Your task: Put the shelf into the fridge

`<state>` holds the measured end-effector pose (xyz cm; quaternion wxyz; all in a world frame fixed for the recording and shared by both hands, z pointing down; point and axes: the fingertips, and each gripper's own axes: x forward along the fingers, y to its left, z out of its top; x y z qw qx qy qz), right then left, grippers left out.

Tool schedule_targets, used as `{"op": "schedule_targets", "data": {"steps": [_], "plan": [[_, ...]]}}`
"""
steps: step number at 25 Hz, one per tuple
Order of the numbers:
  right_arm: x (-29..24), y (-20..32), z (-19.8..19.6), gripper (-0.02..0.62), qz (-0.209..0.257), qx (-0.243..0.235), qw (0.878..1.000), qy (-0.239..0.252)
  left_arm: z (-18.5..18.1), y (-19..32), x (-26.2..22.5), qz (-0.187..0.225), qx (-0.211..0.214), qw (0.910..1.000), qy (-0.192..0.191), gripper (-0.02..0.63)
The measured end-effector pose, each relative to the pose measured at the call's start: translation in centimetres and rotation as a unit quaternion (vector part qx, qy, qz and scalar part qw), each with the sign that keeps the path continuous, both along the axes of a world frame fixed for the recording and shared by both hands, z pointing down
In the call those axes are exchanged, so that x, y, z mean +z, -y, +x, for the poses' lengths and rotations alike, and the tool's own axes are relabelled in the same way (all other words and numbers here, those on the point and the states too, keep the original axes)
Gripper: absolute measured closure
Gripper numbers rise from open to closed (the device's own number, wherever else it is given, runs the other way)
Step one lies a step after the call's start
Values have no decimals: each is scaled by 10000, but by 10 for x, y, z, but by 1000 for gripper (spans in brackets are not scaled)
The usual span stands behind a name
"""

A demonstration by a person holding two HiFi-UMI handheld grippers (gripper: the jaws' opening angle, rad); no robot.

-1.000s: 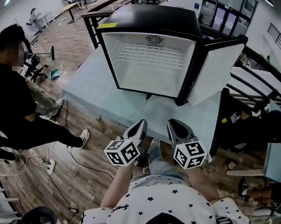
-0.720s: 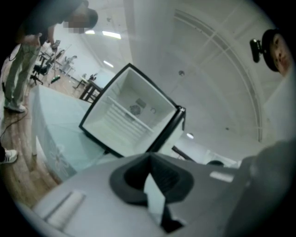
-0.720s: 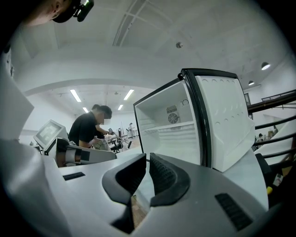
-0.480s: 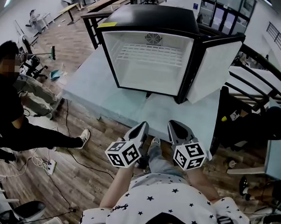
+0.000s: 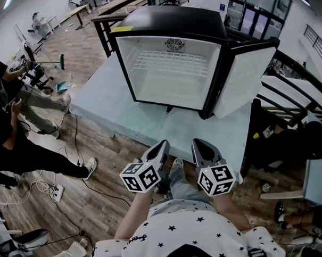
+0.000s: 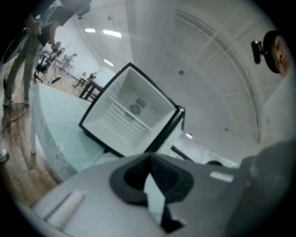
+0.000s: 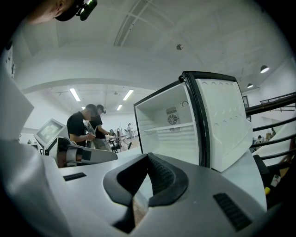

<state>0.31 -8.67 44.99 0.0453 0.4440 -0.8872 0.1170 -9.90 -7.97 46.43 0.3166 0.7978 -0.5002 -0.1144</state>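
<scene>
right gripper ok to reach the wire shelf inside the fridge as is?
Probably yes: the door stands open and the wire shelf shows unobstructed. The right gripper is shut, held short of the table, so it must move forward.

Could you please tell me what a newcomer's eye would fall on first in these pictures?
The black mini fridge stands out first, sitting on the pale table at top centre with its door swung open to the right and a white wire shelf inside. Below it, close to the person's body, the left tongs and right tongs are both shut and empty, side by side.
</scene>
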Motion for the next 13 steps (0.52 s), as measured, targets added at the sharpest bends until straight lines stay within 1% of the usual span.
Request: {"op": "schedule_targets", "data": {"steps": [13], "plan": [[0, 4, -5, 575, -1, -5, 10000, -7, -4, 3, 1, -31, -21, 10000, -29, 601]]}}
